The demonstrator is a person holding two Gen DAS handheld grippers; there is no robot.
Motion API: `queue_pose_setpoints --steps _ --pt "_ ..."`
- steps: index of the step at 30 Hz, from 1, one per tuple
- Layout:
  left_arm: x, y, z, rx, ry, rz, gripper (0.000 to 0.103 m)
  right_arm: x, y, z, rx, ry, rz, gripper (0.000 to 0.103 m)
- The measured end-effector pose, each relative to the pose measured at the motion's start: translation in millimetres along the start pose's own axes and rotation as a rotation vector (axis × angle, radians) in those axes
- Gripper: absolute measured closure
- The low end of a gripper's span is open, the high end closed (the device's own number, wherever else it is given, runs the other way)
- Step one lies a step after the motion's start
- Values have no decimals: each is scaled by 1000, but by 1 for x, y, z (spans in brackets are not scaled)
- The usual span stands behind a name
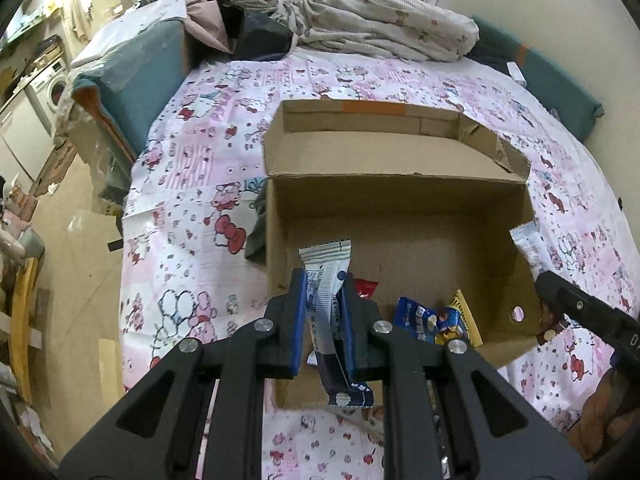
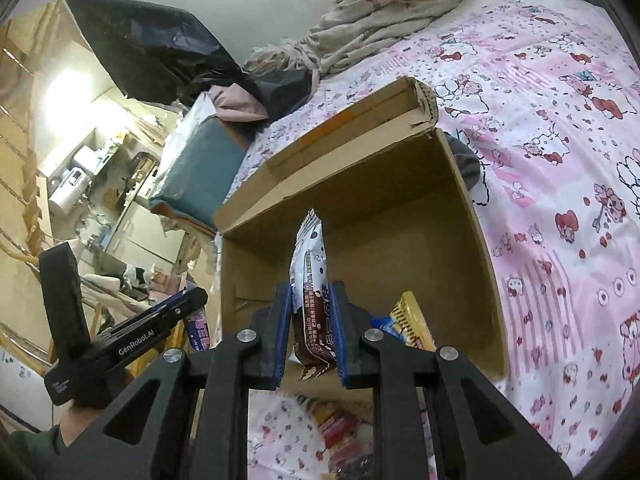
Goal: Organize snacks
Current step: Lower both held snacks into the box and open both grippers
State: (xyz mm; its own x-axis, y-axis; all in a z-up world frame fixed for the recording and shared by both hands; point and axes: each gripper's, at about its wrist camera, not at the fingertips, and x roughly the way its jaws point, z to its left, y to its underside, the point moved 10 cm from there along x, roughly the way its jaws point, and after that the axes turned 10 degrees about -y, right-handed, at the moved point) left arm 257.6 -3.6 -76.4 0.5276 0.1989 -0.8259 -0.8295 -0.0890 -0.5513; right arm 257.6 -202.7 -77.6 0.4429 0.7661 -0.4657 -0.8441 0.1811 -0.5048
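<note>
A: Entry. Left gripper (image 1: pixel 323 280) is clamped on a white-and-blue snack packet (image 1: pixel 326 272); the packet stands upright between the blue pads, its crimped top edge poking above the fingertips, its lower end hanging below them.

B: Position relative to the cardboard box (image 1: pixel 400 200)?

A: In the left wrist view the packet sits at about 7 o'clock of the open box, over its near-left wall. The box rests on the pink cartoon-print bedsheet (image 1: pixel 192 184), its flap folded back at 12 o'clock.

B: Right side?

A: Right gripper (image 2: pixel 308 304) is closed on a white-and-brown snack packet (image 2: pixel 310 280), also upright, over the box's near edge at 6 o'clock in the right wrist view.

B: Box contents?

A: A blue packet (image 1: pixel 420 318) and a yellow packet (image 1: pixel 466 316) lie against the near wall at roughly 5 o'clock, touching each other; a red wrapper (image 1: pixel 366 286) shows just beside the left fingers. More wrappers lie on the sheet in front of the box (image 2: pixel 336 424), blurred.

B: Background?

A: A crumpled blanket (image 1: pixel 384 20) at 12 o'clock on the bed.
</note>
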Motion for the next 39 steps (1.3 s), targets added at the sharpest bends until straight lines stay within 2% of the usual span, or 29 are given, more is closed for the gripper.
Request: queue_pose_setpoints --steps 8,13,23,25,26,27,28,29,30,31,32,36,39 --pt "33 9 -20 12 7 70 90 22 -1 -22 20 59 33 83" --pt "43 9 -25 26 -20 72 90 25 0 -32 47 74 39 82" --pt "48 8 -30 34 -15 71 88 28 3 -28 51 63 60 78" --pt "48 8 -30 38 -13 71 88 25 3 -26 49 66 54 71" --pt "47 8 -30 37 -13 73 88 24 2 -26 50 69 50 54" --pt "47 9 -29 37 -14 76 84 22 1 -25 50 69 41 35" --pt "47 10 -29 35 -15 81 74 18 0 -24 44 72 21 32" --pt "46 10 -28 33 -14 82 57 15 -2 -23 35 72 9 31" --pt "44 10 -26 25 -15 78 48 12 -3 -20 25 77 5 30" --pt "41 10 -24 15 -15 69 34 11 -4 -20 24 75 6 29" --pt "38 9 -23 5 -10 58 26 9 -4 -19 28 69 2 28" --pt "27 9 -17 -3 2 35 24 0 -5 -13 26 68 -17 21" --pt "17 12 -10 3 -7 21 24 -6 -5 -7 26 59 -24 20"
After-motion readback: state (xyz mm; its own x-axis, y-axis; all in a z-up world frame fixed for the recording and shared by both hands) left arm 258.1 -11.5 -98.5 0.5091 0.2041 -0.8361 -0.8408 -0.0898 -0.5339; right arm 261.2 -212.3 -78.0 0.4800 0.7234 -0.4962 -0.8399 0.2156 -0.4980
